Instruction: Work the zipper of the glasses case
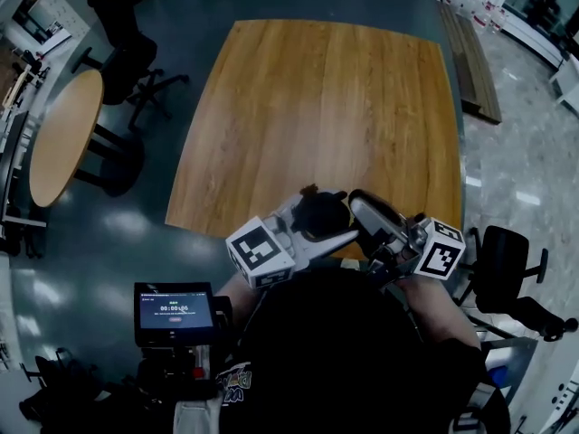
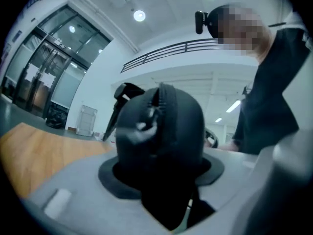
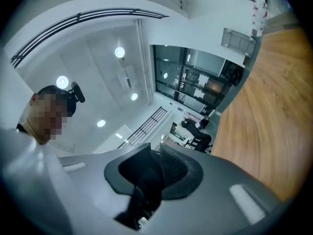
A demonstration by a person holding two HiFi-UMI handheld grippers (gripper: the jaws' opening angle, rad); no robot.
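Observation:
My left gripper is shut on a black zippered glasses case and holds it in the air over the near edge of the wooden table. In the left gripper view the case stands upright between the pads. Its zipper runs over the top, and a small pull tab lies on the left side. My right gripper is just right of the case. In the right gripper view this gripper has its pads together with nothing between them, and the case is out of sight there.
A round wooden table and a dark office chair stand at the left. Another chair stands at the right, near my elbow. A small screen sits low on the left. A wooden bench lies beyond the table's right edge.

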